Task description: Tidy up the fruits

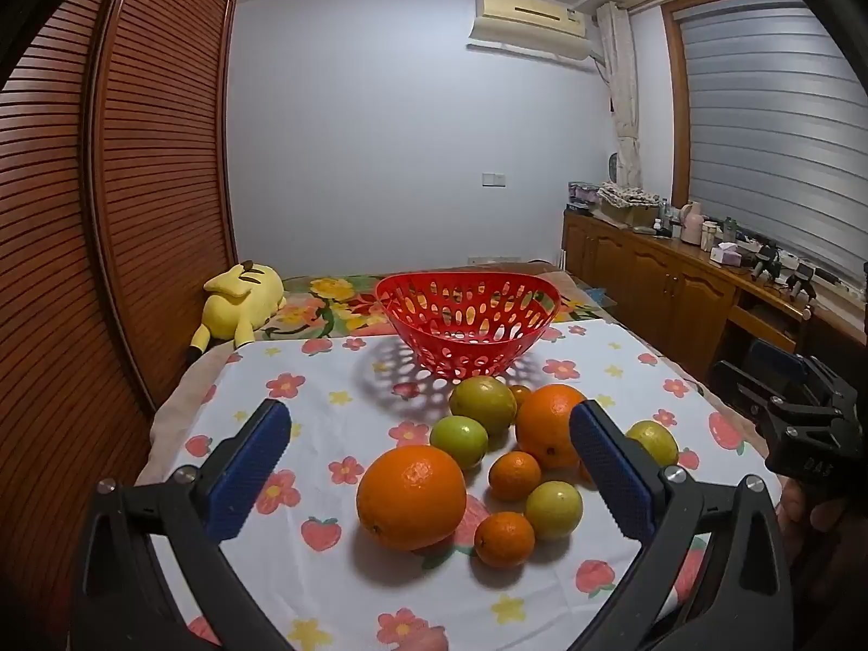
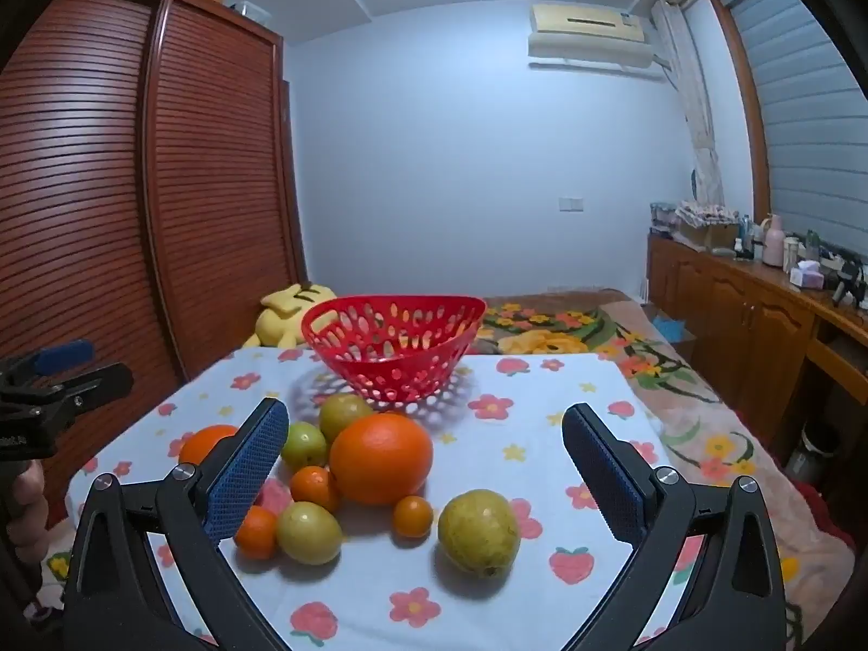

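While no fruit is yet gripped, the left wrist view shows the left tool [image 1: 428,466] held low over the table [image 1: 336,374], its blue pads spread wide apart with nothing between them. A big orange [image 1: 411,496] lies nearest, roughly centred in the gap, so it is judged the likely first pick on this side. Behind it, a second orange [image 1: 548,423], several green fruits [image 1: 483,404] and small tangerines [image 1: 504,538] are bunched loosely together, some touching. The red basket [image 1: 466,333] stands beyond the pile, near the far edge of the table. Through its holes only cloth and shadow are seen; it is judged empty. The right tool is seen from the side at the right edge of this view, too partially for its jaws to be read here.

In the right wrist view, the right tool [image 2: 426,466] is likewise held apart and empty, aimed over the same pile. A pear [image 2: 478,531] lies alone at the near right of the cluster, apart from the rest, and sits inside the gap; it is judged the easiest item for this tool. The basket is again seen without fruit. All fruit is still on the table, so the sorting is judged not begun. Round fruit may roll if nudged; a centred closing is called for.
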